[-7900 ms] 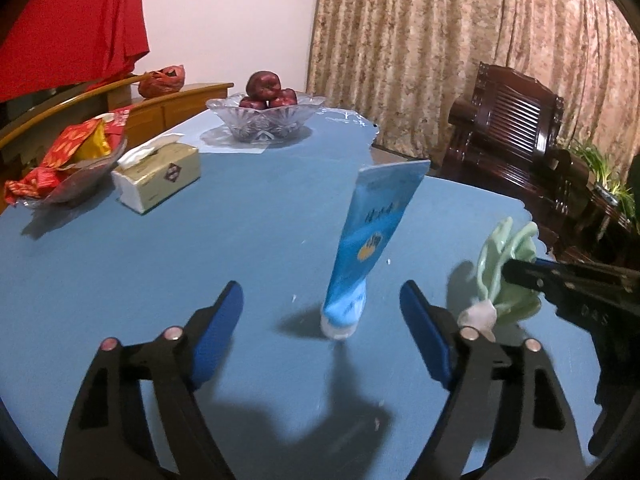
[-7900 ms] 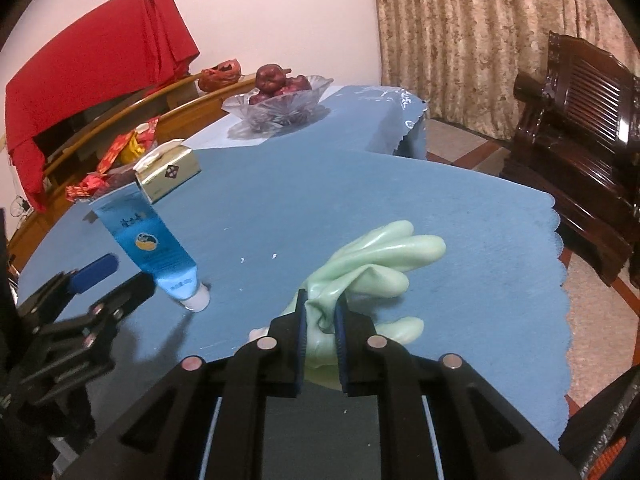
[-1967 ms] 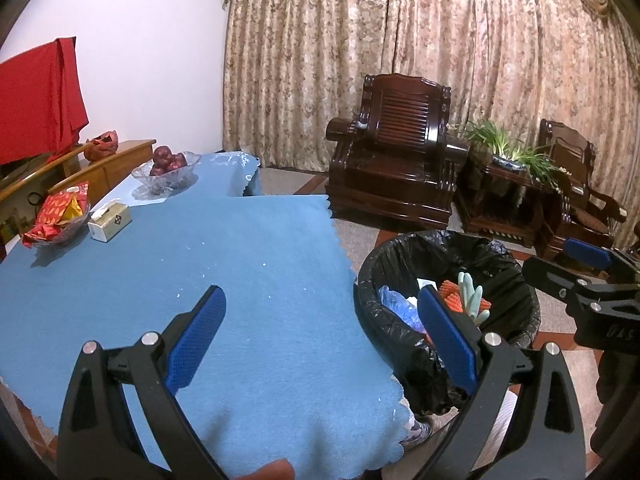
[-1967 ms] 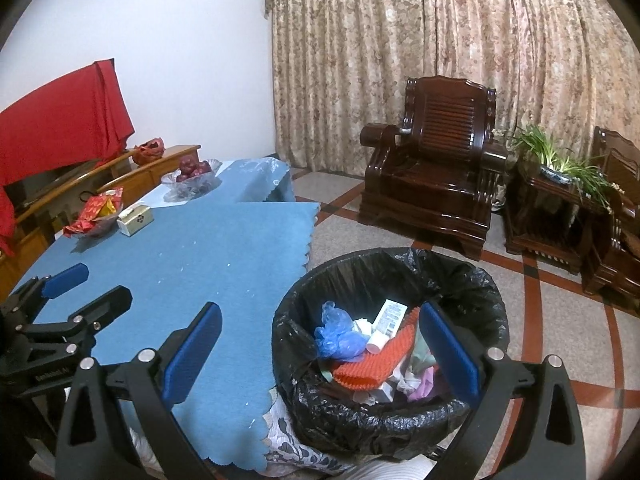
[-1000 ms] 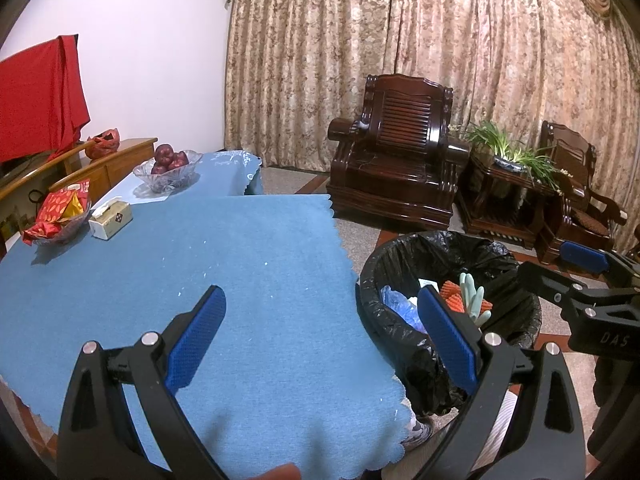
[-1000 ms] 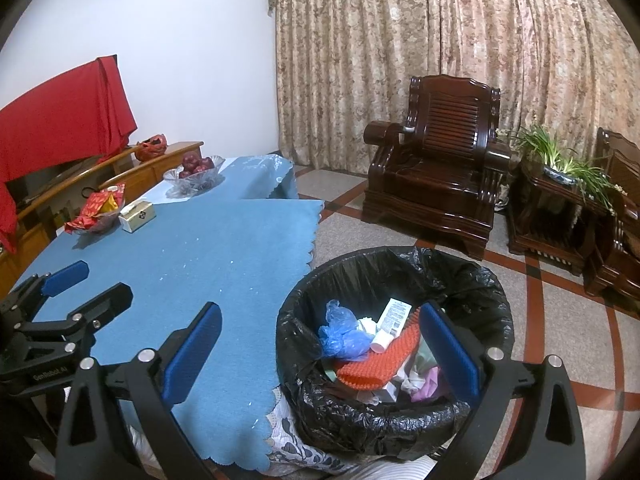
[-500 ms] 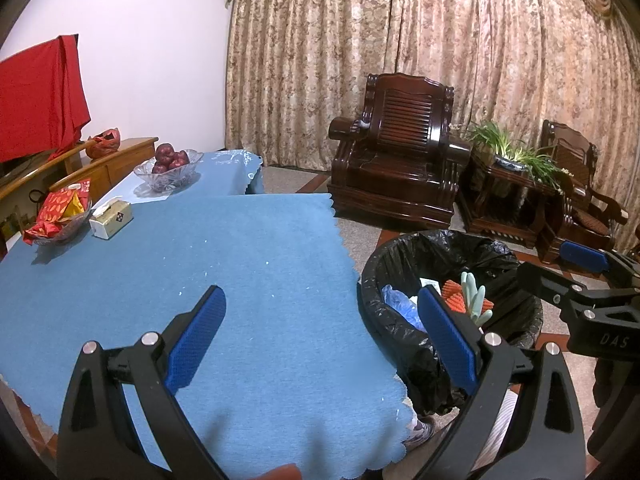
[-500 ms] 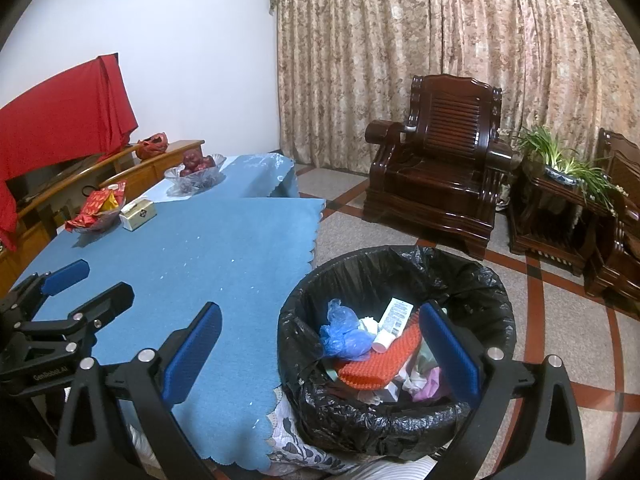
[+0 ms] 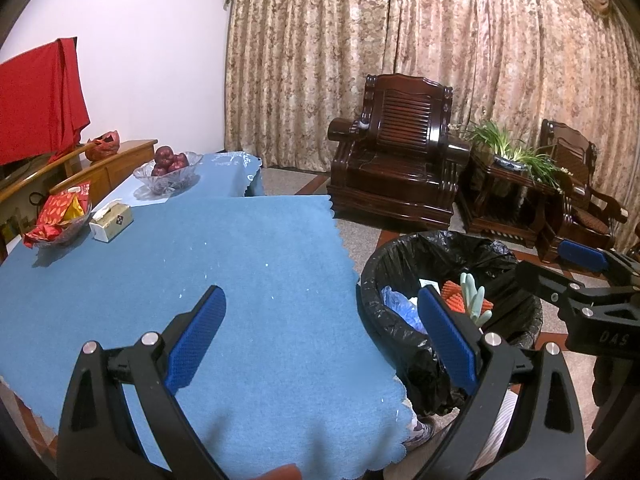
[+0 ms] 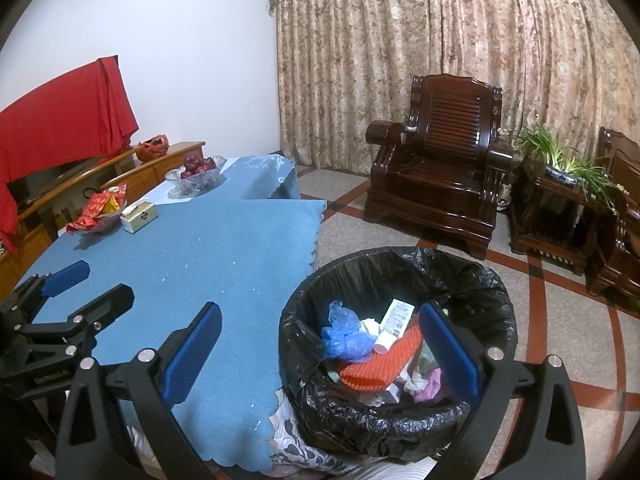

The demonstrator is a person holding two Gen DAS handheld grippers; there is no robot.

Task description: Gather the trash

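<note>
A bin lined with a black bag [image 9: 452, 246] [image 10: 400, 258] stands on the floor beside the table's corner. In it lie a pale green glove [image 9: 472, 300], a white-capped tube [image 10: 394, 324], a crumpled blue bag [image 10: 342, 334] and an orange ribbed item [image 10: 380, 370]. My left gripper [image 9: 320, 294] [image 10: 102, 280] hangs open over the blue tablecloth [image 9: 200, 260] with nothing in it. My right gripper [image 10: 320, 312] [image 9: 548, 260] is open above the bin's near rim and holds nothing.
At the table's far end are a glass bowl of apples [image 9: 168, 168], a tissue box [image 9: 111, 222] and a dish of red snack packs [image 9: 60, 216]. A dark wooden armchair [image 9: 400, 160] and a potted plant [image 9: 512, 156] stand beyond the bin.
Eight seconds ago the tube stood on the table and the right gripper was shut on the glove; both now lie in the bin. Over the last second the views barely shift.
</note>
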